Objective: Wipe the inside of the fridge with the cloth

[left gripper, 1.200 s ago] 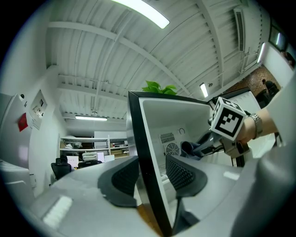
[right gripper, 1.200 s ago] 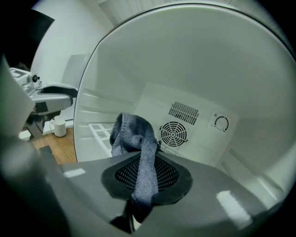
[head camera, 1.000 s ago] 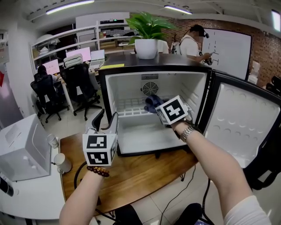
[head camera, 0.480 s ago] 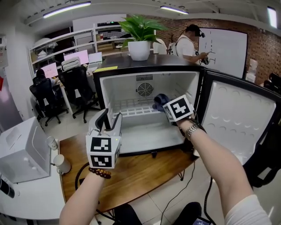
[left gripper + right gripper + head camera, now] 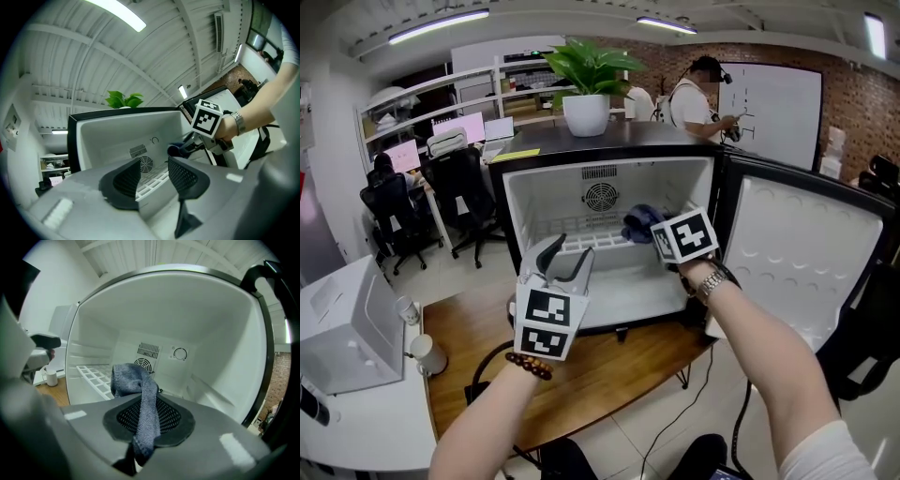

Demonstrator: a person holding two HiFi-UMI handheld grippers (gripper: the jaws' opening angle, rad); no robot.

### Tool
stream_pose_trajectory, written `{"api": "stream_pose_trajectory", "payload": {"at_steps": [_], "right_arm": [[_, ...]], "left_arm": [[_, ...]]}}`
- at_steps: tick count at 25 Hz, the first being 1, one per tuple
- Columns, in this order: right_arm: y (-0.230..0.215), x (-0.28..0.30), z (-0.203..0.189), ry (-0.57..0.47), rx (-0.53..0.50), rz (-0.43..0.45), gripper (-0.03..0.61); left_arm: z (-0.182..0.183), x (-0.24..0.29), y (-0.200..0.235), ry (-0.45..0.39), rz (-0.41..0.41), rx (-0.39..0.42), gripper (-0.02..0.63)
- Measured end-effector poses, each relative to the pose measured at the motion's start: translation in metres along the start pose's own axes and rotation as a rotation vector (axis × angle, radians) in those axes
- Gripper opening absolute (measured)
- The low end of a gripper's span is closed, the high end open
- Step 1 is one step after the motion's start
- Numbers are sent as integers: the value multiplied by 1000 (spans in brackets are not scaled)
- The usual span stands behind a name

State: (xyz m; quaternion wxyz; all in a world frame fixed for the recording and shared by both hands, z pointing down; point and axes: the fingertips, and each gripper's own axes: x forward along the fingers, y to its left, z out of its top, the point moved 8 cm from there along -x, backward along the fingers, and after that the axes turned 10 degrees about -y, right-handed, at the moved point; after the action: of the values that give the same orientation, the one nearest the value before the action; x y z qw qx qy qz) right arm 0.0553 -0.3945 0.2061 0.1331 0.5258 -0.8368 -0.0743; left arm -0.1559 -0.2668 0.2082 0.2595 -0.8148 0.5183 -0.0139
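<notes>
The wiping step was in hand. The right gripper (image 5: 147, 416) was clamped on a blue-grey cloth (image 5: 140, 390), which bunched out beyond its jaws inside the open mini fridge (image 5: 553, 192). The cloth sat at the far right of the cavity, just above the wire shelf (image 5: 581, 242) and to the right of the fan vent (image 5: 600, 197). The left gripper (image 5: 570, 258) hovered at the fridge's near left edge, its jaws spread with nothing between them.

By my judgement, the next move called for pressing the bunched cloth against a wall or the shelf and sweeping it across, with a grip firm enough that the cloth did not slip.

In the head view the marker cube covered the right jaws. No view settled whether the cloth touched any surface. The left gripper hid part of the fridge floor.
</notes>
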Motion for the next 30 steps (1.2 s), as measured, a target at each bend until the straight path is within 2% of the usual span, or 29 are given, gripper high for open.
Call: {"api": "stream_pose_trajectory", "payload": {"at_steps": [4, 8, 11, 17, 21, 24, 25, 27, 29, 30], "right_arm": [[-2, -7, 9, -46, 10, 33, 48], [-3, -12, 13, -64, 6, 53, 48], [-4, -19, 17, -95, 5, 74, 48], [-4, -38, 33, -184, -4, 130, 48], [1, -52, 49, -241, -6, 187, 48], [6, -64, 59, -277, -5, 228, 48], [7, -67, 61, -286, -6, 236, 48], [7, -74, 65, -300, -5, 246, 48], [7, -80, 67, -312, 4, 246, 48], [6, -84, 67, -316, 9, 244, 48]], "left_arm": [[-4, 26, -20, 40, -94, 37, 221], [-12, 61, -36, 140, -215, 47, 262], [-11, 84, -39, 198, -275, 51, 279], [-9, 114, -38, 244, -312, -16, 295], [-6, 126, -47, 225, -333, -53, 295], [0, 131, -54, 195, -345, -52, 294], [3, 130, -55, 177, -341, -45, 280], [11, 127, -53, 127, -319, -37, 188], [20, 122, -50, 82, -297, -39, 64], [24, 120, -48, 67, -292, -41, 46]]}}
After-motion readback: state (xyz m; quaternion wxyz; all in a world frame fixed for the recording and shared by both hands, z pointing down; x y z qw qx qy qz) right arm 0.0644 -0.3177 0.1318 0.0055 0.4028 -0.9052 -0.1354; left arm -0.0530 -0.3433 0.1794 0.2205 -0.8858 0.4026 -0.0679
